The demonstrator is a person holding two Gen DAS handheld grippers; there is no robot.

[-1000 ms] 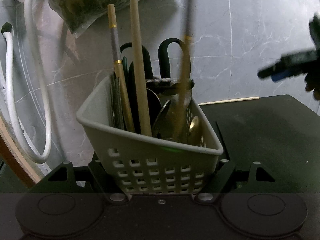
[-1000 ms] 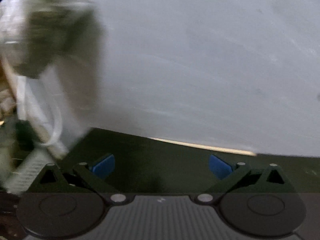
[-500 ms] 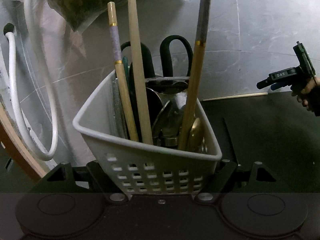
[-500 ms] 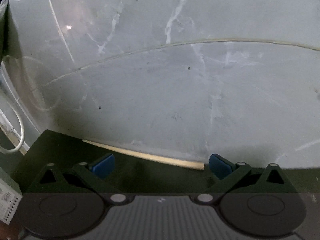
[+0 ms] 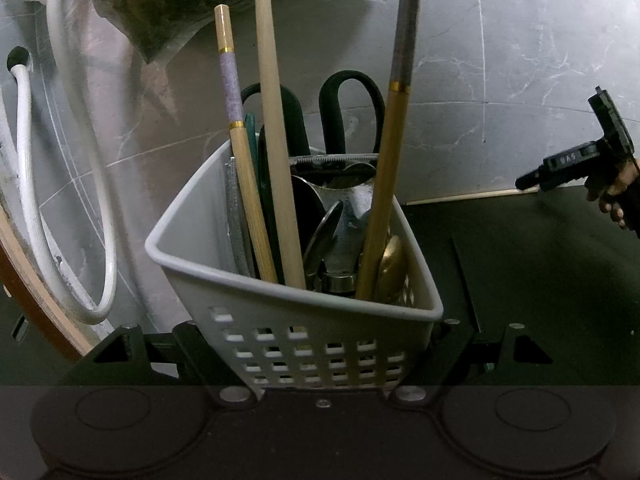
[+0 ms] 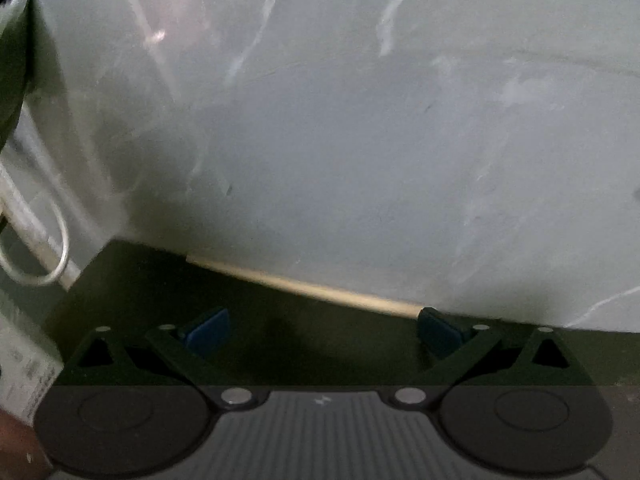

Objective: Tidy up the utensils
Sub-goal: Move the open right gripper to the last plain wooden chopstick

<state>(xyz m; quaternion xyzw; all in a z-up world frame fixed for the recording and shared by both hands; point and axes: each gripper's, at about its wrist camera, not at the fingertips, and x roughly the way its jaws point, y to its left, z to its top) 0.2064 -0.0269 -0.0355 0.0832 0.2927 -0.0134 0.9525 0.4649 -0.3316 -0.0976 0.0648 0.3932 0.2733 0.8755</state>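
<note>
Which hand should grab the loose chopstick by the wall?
Right. Its open claw already faces the chopstick, nothing between its pads; the left claw is closed on the utensil basket.

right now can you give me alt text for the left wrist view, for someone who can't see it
The left gripper clamps a white perforated plastic utensil basket holding three tall wooden chopsticks, black-handled scissors and metal spoons. Behind it is a grey marble wall, and at far right a hand holds the open right gripper near a loose pale chopstick on the dark counter.
</note>
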